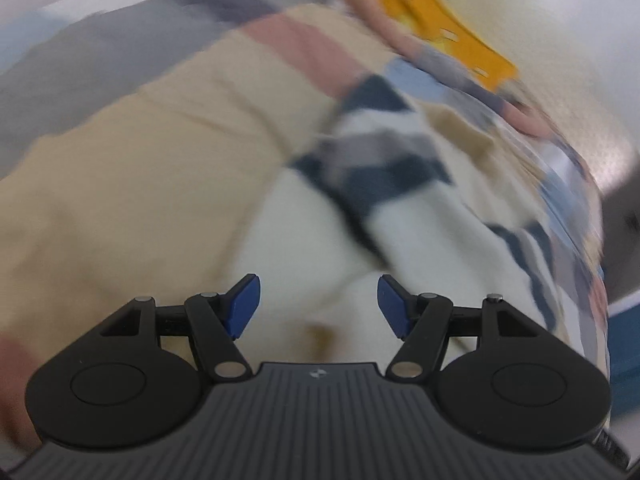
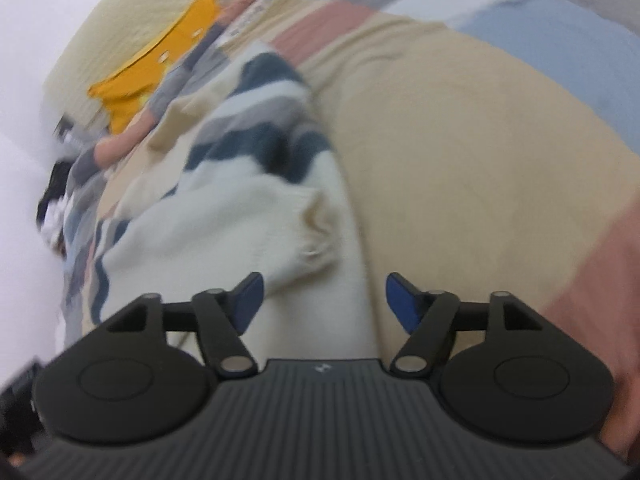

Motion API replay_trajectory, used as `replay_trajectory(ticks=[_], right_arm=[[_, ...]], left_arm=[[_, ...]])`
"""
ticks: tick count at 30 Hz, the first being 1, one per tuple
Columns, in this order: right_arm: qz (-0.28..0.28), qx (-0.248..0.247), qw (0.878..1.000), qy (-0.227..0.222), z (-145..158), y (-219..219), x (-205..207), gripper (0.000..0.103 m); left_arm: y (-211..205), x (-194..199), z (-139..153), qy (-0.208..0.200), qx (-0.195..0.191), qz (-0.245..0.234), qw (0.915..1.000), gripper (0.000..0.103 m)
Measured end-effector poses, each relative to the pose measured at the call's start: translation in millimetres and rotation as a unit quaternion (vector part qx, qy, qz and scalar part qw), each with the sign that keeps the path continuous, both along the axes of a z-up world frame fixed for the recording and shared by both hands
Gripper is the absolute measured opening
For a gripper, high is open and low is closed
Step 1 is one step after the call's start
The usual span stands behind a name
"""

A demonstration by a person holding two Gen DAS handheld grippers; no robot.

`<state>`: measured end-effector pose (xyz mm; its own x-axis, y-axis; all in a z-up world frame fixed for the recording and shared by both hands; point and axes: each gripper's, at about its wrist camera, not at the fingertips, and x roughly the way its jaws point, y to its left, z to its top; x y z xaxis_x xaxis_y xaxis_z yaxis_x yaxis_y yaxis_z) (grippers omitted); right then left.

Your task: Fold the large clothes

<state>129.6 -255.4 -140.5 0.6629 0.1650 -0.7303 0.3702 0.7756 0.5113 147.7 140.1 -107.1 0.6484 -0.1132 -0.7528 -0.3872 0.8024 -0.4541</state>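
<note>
Both wrist views are motion-blurred, so detail is limited. Left gripper [image 1: 319, 305] sits bottom centre of its frame, blue pads [image 1: 245, 305] spread wide, nothing pinched between them; white fabric shows through the gap. The task's garment is a white sweater [image 1: 304, 240] with dark blue and grey stripes (crumpled, not flat); in the left wrist view it fills the centre and runs toward the lower right. It lies on a patchwork bedspread [image 1: 132, 168] of tan, pink, grey and light blue blocks. A yellow garment [image 1: 436, 28] lies at the top right of that frame, well apart from the sweater.

Right gripper [image 2: 324, 304] is at the bottom centre of its frame, jaws spread apart, pads gripping nothing; the sweater's [image 2: 240, 216] white end lies in the gap, toward the left pad. Stripes run up to centre left; the yellow garment [image 2: 160, 64] is upper left; the bedspread [image 2: 460, 152] fills the right.
</note>
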Motion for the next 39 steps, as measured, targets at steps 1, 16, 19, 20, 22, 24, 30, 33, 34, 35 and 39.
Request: replay_trajectory(ticks=[1,16,19,20,22,24,30,33,34,35,39], right_arm=[[-0.015,0.002,1.0,0.004,-1,-3,-2,0.073],[0.015,0.139,0.989,0.045,-36,2,2,0.076],[0.026,0.172,0.984,0.036,-36,5,0,0.076],[0.027,0.183,0.982,0.029,-35,6,-1,0.076],[0.029,0.199,0.979,0.009,-31,6,-5,0.077],[0.032,0.208,0.977,-0.014,-25,6,-8,0.077],[0.042,0.215,0.976,-0.009,-26,10,-11,0.076],[0.039,0.218,0.974,0.044,-41,11,-11,0.075],[0.039,0.219,0.973,0.058,-45,13,-11,0.075],[0.044,0.215,0.974,0.062,-45,16,-12,0.075],[0.076,0.198,0.976,0.056,-39,28,-11,0.076]], left_arm=[[8,-4,-1,0.005,-0.009,0.013,0.9999,0.07],[15,-7,-26,0.079,-0.021,0.01,0.9966,0.07],[15,-7,-31,0.079,-0.07,-0.017,0.9943,0.07],[14,-8,-31,0.071,-0.086,-0.028,0.9934,0.072],[11,-12,-28,0.056,-0.097,-0.048,0.9926,0.074],[6,-14,-24,0.049,-0.099,-0.066,0.9917,0.075],[-13,-18,-26,0.082,-0.065,-0.081,0.9912,0.075],[-14,-21,-29,0.099,-0.056,-0.072,0.991,0.075],[-14,-20,-30,0.103,-0.053,-0.069,0.9909,0.075],[-16,-21,-32,0.107,-0.05,-0.071,0.9904,0.075],[-20,-20,-34,0.119,-0.041,-0.089,0.988,0.075]])
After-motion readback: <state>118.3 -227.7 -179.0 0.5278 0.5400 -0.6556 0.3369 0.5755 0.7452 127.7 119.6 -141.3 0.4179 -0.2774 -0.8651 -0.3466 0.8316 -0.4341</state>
